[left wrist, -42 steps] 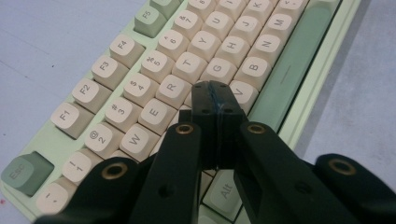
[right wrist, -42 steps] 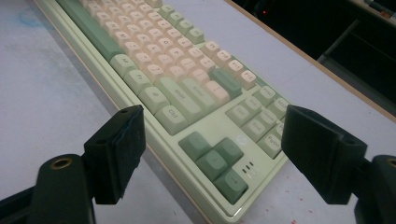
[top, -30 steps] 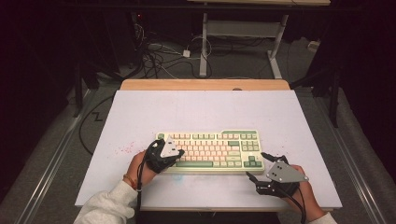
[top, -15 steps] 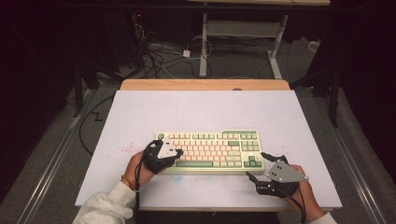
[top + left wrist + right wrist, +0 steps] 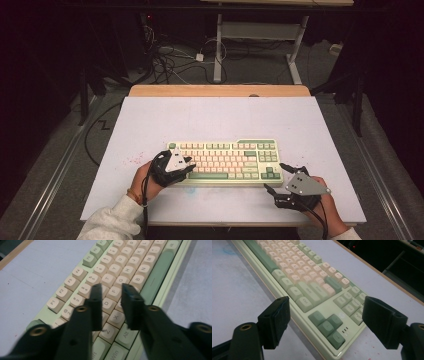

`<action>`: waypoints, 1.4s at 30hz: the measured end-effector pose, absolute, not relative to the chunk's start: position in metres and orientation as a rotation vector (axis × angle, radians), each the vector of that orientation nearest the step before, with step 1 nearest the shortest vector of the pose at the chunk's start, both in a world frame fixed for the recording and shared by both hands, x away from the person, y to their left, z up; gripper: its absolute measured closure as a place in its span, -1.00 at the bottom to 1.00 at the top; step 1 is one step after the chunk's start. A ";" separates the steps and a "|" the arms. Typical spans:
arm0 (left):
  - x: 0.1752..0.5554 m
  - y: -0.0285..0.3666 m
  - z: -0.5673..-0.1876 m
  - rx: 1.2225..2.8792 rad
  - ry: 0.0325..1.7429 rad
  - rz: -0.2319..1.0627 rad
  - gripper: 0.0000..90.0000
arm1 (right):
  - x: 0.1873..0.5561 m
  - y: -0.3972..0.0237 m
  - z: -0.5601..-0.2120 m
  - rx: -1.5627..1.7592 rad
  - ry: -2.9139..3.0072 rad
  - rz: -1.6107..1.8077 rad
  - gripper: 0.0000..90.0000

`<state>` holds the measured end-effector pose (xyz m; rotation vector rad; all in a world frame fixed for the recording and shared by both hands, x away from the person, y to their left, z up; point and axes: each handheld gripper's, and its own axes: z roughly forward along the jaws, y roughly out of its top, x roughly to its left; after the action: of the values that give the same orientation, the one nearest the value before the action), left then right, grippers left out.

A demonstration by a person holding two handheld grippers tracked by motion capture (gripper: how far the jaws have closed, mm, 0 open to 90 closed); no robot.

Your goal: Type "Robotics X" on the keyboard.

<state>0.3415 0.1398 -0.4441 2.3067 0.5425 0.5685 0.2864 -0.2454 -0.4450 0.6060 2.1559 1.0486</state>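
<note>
A pale green keyboard [image 5: 225, 160] with cream and green keys lies across the near half of the white tabletop [image 5: 215, 117]. My left gripper [image 5: 189, 167] hovers over its left end. In the left gripper view the left gripper [image 5: 111, 287] has its jaws a little apart above the D and F keys [image 5: 113, 293]. They have just been opening, and nothing sits between them. My right gripper [image 5: 275, 176] is at the keyboard's near right corner. In the right gripper view the right gripper [image 5: 325, 300] stands wide open astride the arrow keys [image 5: 327, 325], and its pads touch nothing.
A wooden strip [image 5: 220, 91] borders the table's far edge. Behind it, cables [image 5: 175, 62] and a white desk frame [image 5: 260, 35] stand on the dark floor. Pink specks [image 5: 135, 159] mark the tabletop left of the keyboard. Bare tabletop stretches beyond the keyboard.
Both hands stay where they were at the keyboard. The high view is too small to show any difference in the jaws.
</note>
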 end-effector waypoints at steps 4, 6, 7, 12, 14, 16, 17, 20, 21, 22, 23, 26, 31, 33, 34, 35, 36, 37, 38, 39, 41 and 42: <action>0.340 0.140 -0.445 2.316 0.540 0.587 0.06 | 0.286 -0.246 -0.445 0.606 2.156 1.047 -0.48; 0.338 0.141 -0.445 2.310 0.544 0.607 -0.07 | 0.286 -0.246 -0.445 0.606 2.157 1.047 -0.48; 0.338 0.142 -0.445 2.293 0.550 0.606 -0.11 | 0.286 -0.246 -0.445 0.607 2.156 1.046 -0.48; 0.334 0.147 -0.444 2.255 0.560 0.636 -0.30 | 0.286 -0.246 -0.445 0.608 2.152 1.049 -0.48; 0.332 0.148 -0.444 2.235 0.575 0.671 -0.51 | 0.286 -0.246 -0.444 0.607 2.152 1.047 -0.48; 0.331 0.150 -0.444 2.219 0.578 0.683 -0.52 | 0.286 -0.246 -0.444 0.606 2.150 1.049 -0.48; 0.330 0.151 -0.444 2.214 0.584 0.686 -0.55 | 0.287 -0.246 -0.444 0.606 2.150 1.049 -0.48; 0.326 0.154 -0.445 2.197 0.599 0.686 -0.62 | 0.287 -0.247 -0.444 0.609 2.148 1.049 -0.48; 0.325 0.155 -0.446 2.194 0.600 0.684 -0.62 | 0.287 -0.247 -0.444 0.608 2.147 1.048 -0.49; 0.324 0.156 -0.446 2.191 0.603 0.692 -0.62 | 0.287 -0.247 -0.444 0.609 2.146 1.048 -0.49; 0.322 0.157 -0.446 2.185 0.606 0.695 -0.62 | 0.287 -0.247 -0.444 0.610 2.146 1.048 -0.49; 0.317 0.160 -0.446 2.167 0.613 0.707 -0.62 | 0.287 -0.248 -0.443 0.611 2.142 1.050 -0.49; 0.310 0.165 -0.445 2.145 0.627 0.717 -0.62 | 0.286 -0.248 -0.442 0.612 2.138 1.054 -0.49; 0.306 0.166 -0.447 2.160 0.623 0.736 -0.62 | 0.287 -0.248 -0.442 0.614 2.136 1.055 -0.49; 0.305 0.168 -0.447 2.163 0.624 0.728 -0.62 | 0.287 -0.248 -0.442 0.615 2.135 1.054 -0.50; 0.304 0.169 -0.447 2.160 0.631 0.723 -0.62 | 0.287 -0.248 -0.442 0.615 2.135 1.055 -0.50; 0.303 0.171 -0.448 2.158 0.638 0.725 -0.62 | 0.287 -0.248 -0.442 0.617 2.133 1.055 -0.51; 0.303 0.173 -0.448 2.154 0.646 0.721 -0.62 | 0.287 -0.248 -0.442 0.618 2.132 1.055 -0.52; 0.302 0.175 -0.449 2.155 0.651 0.714 -0.62 | 0.287 -0.248 -0.442 0.618 2.132 1.054 -0.53; 0.301 0.177 -0.450 2.158 0.653 0.714 -0.62 | 0.287 -0.247 -0.442 0.618 2.129 1.052 -0.55; 0.300 0.180 -0.452 2.162 0.660 0.711 -0.61 | 0.287 -0.247 -0.442 0.624 2.125 1.052 -0.57; 0.299 0.181 -0.452 2.165 0.663 0.714 -0.60 | 0.287 -0.247 -0.442 0.625 2.126 1.051 -0.57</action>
<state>0.2989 0.1814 -0.4522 2.1652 0.6632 0.7136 0.2872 -0.2470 -0.4421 0.6252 2.1257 1.0515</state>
